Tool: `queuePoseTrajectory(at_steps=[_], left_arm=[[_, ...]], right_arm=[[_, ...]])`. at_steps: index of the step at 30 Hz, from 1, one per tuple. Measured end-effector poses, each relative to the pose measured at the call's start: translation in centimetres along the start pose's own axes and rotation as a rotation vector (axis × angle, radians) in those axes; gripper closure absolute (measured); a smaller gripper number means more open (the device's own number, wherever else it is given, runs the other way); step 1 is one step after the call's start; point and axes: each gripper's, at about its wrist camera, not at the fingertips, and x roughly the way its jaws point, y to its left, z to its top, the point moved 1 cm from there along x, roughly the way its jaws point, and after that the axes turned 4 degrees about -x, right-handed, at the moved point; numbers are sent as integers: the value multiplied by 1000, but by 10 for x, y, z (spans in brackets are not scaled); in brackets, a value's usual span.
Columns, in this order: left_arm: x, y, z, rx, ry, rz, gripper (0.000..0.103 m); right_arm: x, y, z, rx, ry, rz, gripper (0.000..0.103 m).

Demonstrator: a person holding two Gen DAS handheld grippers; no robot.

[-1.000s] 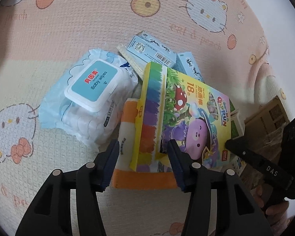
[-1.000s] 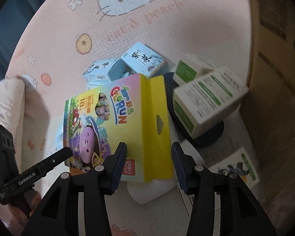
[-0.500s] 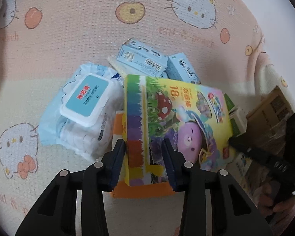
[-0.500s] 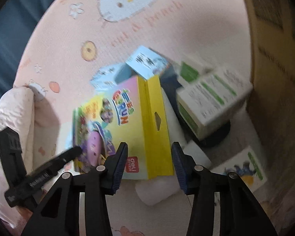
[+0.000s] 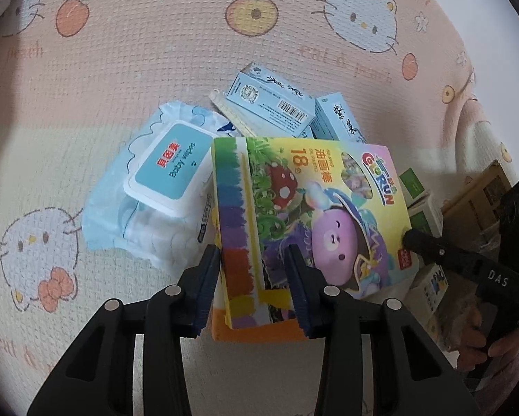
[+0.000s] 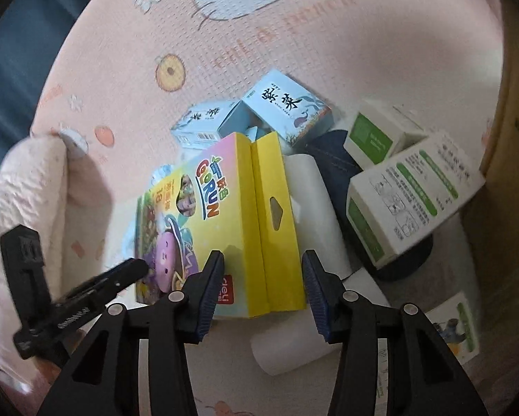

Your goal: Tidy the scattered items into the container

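Crayon box (image 5: 311, 222): lay tilted atop the pile on the mat (image 5: 121, 69), between both sets of jaws.
Left gripper (image 5: 256, 286): jaws part-open, astride the striped end; pads looked pressed to it.
Right gripper (image 6: 263, 289): jaws half-wide around the yellow flap; contact unclear.
Risk: two uneven grips could twist the box loose.
Cause: thin card flexes.
Knock-on: wipes (image 5: 155, 194) or blue cartons (image 6: 283, 107) nudged further from the cardboard container (image 6: 516, 104).

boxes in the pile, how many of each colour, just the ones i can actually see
light blue boxes: 2
white and green boxes: 2
rainbow crayon box: 1
total: 5 boxes in view; the wipes pack is a soft pack, not counted
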Motion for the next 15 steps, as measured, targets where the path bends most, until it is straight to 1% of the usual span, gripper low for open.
queuePoseTrajectory(at_steps=[2,3,5,6,11,13,15], left_arm=[[1,0,4,1,2,2,59],[2,0,5,-2,5,-1,58],[4,4,10,-19,15,-10,53],[5,6,12,-32,18,-15,52],[14,17,22,-118,54,-91,52],[18,19,26,-144,66,-110,51],[19,19,28,-149,71,-117,50]], right_arm=[[4,-2,2,7,20,26,58],[5,-2,3,7,20,29,58],[7,-1,6,-4,8,40,58],[8,0,8,-5,7,42,58],[10,3,14,-16,5,39,58],[10,2,16,-27,8,36,58],[12,3,18,-27,15,36,58]])
